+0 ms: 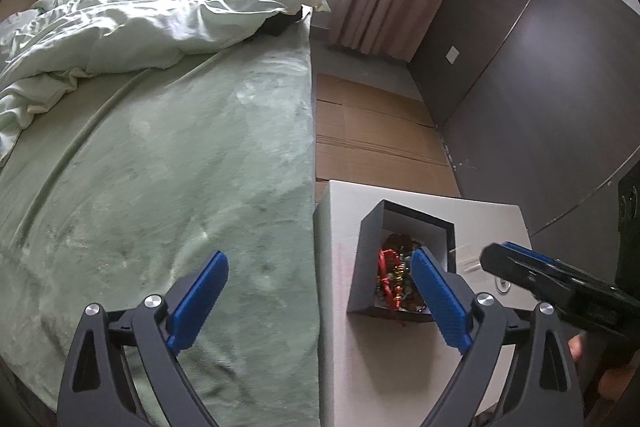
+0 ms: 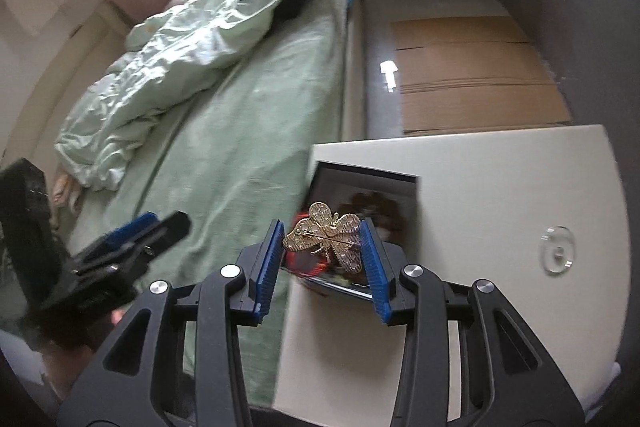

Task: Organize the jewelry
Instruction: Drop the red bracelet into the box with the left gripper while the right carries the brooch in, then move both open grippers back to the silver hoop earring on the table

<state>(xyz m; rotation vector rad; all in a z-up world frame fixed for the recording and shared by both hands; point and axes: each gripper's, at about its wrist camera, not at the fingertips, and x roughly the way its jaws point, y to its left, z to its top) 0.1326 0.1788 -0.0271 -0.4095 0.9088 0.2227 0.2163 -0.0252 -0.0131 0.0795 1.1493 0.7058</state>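
A dark jewelry box [image 1: 366,259] with a white lining stands open on a white bedside table [image 1: 344,355]. It holds a heap of red and gold jewelry [image 1: 394,277]. My left gripper [image 1: 320,291] is open and empty, astride the gap between bed and table, its right pad at the box. My right gripper [image 2: 322,259] is shut on a gold butterfly brooch [image 2: 326,237], held just above the box [image 2: 400,183] and its jewelry [image 2: 310,265]. The right gripper also shows in the left wrist view [image 1: 506,259], to the right of the box.
A bed with a green blanket [image 1: 180,167] and a crumpled quilt [image 1: 140,19] lies left of the table. Flattened cardboard [image 1: 376,131] covers the floor beyond. A dark wardrobe [image 1: 520,75] stands on the right. A clear round disc [image 2: 558,253] lies on the table.
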